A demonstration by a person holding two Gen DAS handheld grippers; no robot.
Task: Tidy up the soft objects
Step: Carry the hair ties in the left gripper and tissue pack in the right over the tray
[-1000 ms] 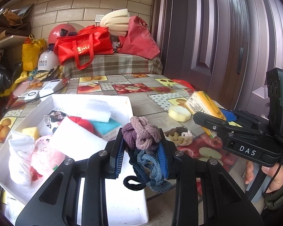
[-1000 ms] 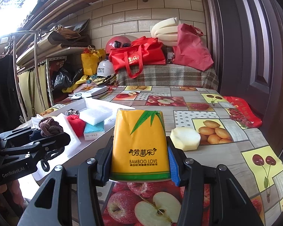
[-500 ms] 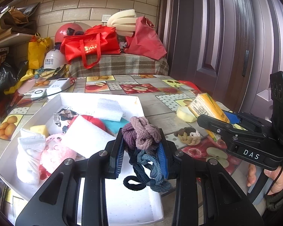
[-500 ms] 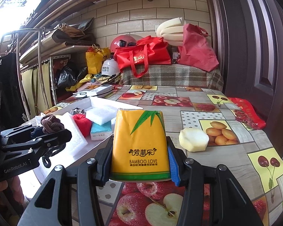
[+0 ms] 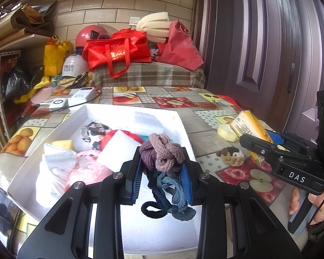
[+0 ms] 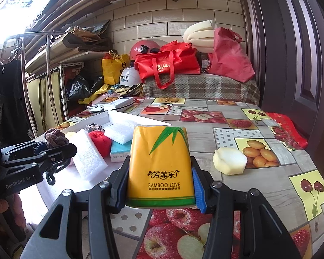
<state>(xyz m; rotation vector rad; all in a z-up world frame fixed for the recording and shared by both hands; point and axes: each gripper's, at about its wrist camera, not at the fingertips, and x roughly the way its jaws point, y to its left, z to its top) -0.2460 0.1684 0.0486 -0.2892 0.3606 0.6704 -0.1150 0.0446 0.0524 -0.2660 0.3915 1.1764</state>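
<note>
My left gripper [image 5: 162, 170] is shut on a bundle of hair ties [image 5: 165, 161], mauve on top and blue-grey below, held above the near part of the white tray [image 5: 181, 120]. The tray holds white foam pads, a red cloth, a pink plush and a white mask. My right gripper [image 6: 159, 177] is shut on a yellow tissue pack [image 6: 159, 161] over the fruit-print tablecloth. In the right wrist view the left gripper [image 6: 54, 149] shows at the left with the hair ties [image 6: 54, 137]. A pale sponge [image 6: 230, 160] and a braided hair tie [image 5: 232, 156] lie on the table.
Two white power banks [image 5: 75, 98] with a cable sit beyond the tray. Red bags [image 5: 116, 51], helmets and rolled foam crowd a plaid-covered bench at the back. A dark door [image 5: 259, 43] stands on the right, shelves on the left. A red packet [image 6: 288, 129] lies near the table's right edge.
My left gripper has drifted left over the tray with the hair ties still held. The right gripper has kept still with the tissue pack.
</note>
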